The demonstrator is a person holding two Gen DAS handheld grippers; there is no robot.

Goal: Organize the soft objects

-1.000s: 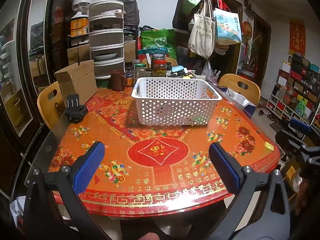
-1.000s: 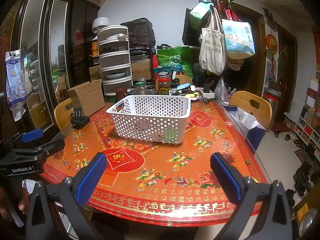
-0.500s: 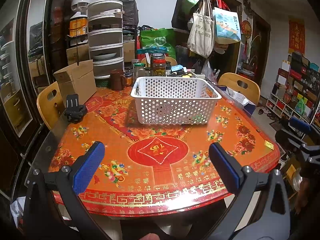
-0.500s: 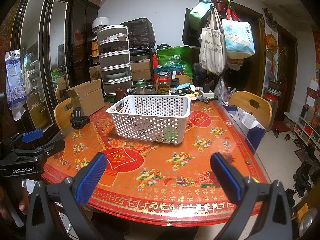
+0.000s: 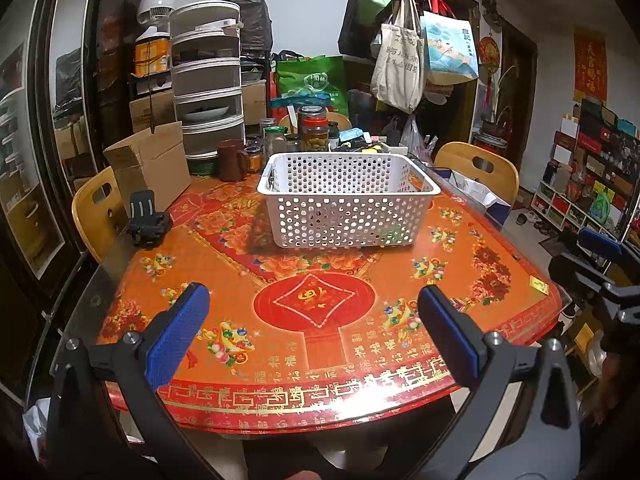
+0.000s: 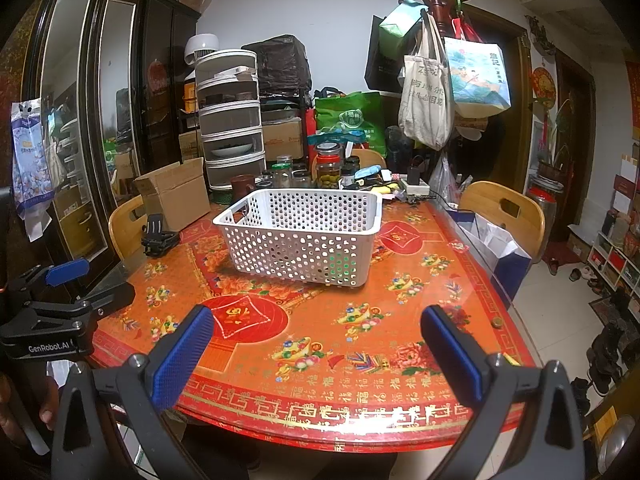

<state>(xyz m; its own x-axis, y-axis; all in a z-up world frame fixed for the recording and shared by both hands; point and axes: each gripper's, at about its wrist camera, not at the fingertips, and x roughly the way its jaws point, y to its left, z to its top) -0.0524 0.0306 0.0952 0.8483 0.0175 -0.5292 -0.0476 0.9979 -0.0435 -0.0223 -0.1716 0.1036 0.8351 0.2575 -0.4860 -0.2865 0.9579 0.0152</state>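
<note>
The left claw is hovering above the near edge of the counter, fingers spread wide apart and gripping nothing. The right claw is hovering over the same edge further right, equally wide open and empty. A white perforated basket is standing upright near the middle of the counter, well apart from both claws; its interior is only partly showing, and no soft objects are showing in it or on the counter. A cardboard box is sitting at the far left corner, with a black clip-like device lying just in front of it. Glass jars are crowding the counter behind the basket.
</note>
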